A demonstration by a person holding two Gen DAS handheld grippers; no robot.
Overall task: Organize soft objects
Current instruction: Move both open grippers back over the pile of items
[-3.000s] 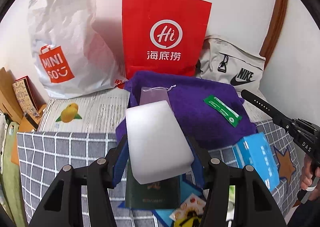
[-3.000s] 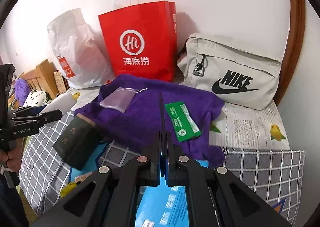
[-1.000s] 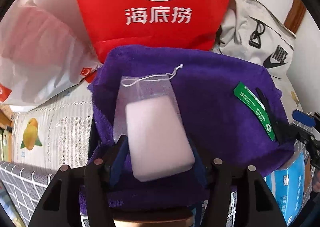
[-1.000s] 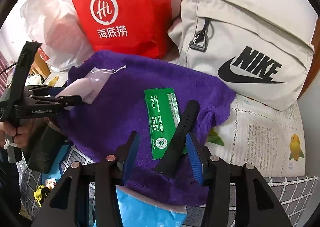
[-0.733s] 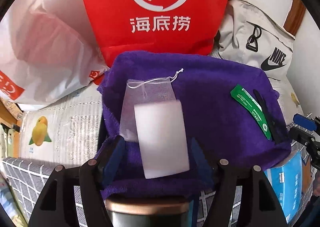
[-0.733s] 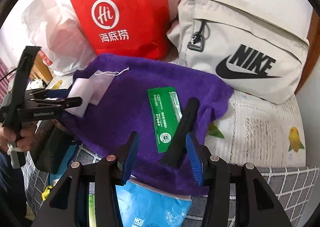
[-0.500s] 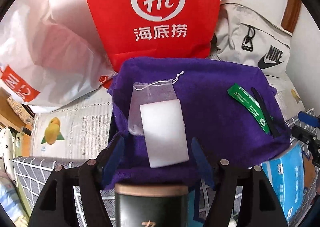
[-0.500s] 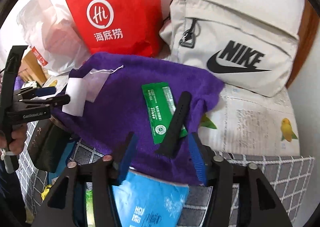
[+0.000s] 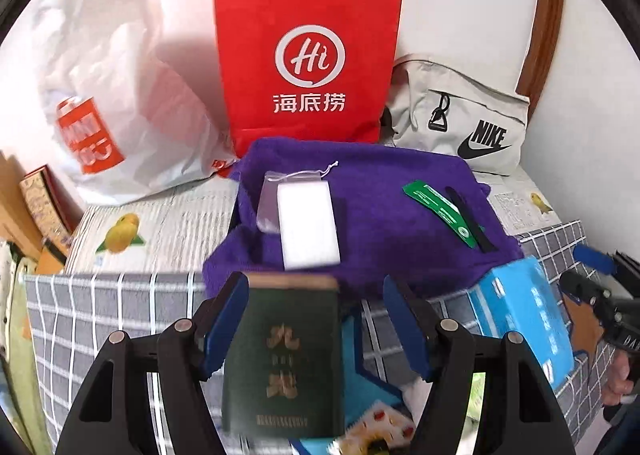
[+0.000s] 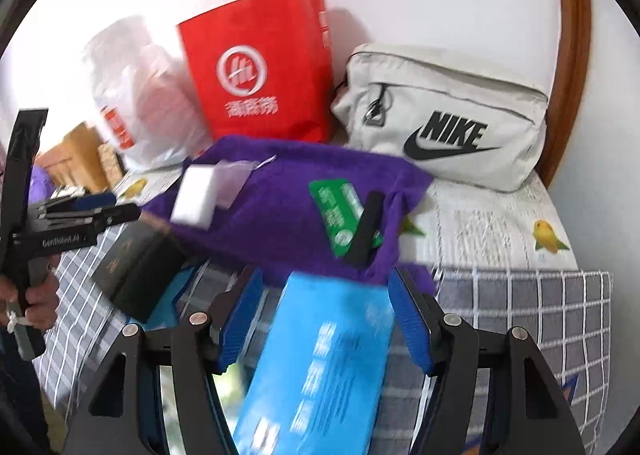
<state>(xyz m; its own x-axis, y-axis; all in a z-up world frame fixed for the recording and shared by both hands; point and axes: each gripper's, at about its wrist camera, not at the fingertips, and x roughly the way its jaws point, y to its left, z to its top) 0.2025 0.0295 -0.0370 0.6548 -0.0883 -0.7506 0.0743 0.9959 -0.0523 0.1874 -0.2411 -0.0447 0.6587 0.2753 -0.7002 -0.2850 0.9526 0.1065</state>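
- Already the white foam block [image 9: 308,225], green flat packet [image 9: 440,211] and black strap [image 9: 468,221] lie on the purple plush towel [image 9: 380,215].
- Left claw [image 9: 312,325] gapes empty; right claw [image 10: 324,319] is opening, gripping nothing.
- Seemingly left: dark green booklet [image 9: 282,359], blue tissue pack [image 10: 320,367].

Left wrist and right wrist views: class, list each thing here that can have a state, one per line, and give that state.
White sponge block: released, lying flat on the purple towel.
Purple towel: spread out, rumpled.
Organza pouch: flat, partly under the sponge block.
Green sachet: lying flat, sealed.
Black strap: lying across the sachet.
Red paper bag: upright.
Nike bag: zipped shut.
Left gripper: open, empty.
Right gripper: jaws opening, nothing gripped.
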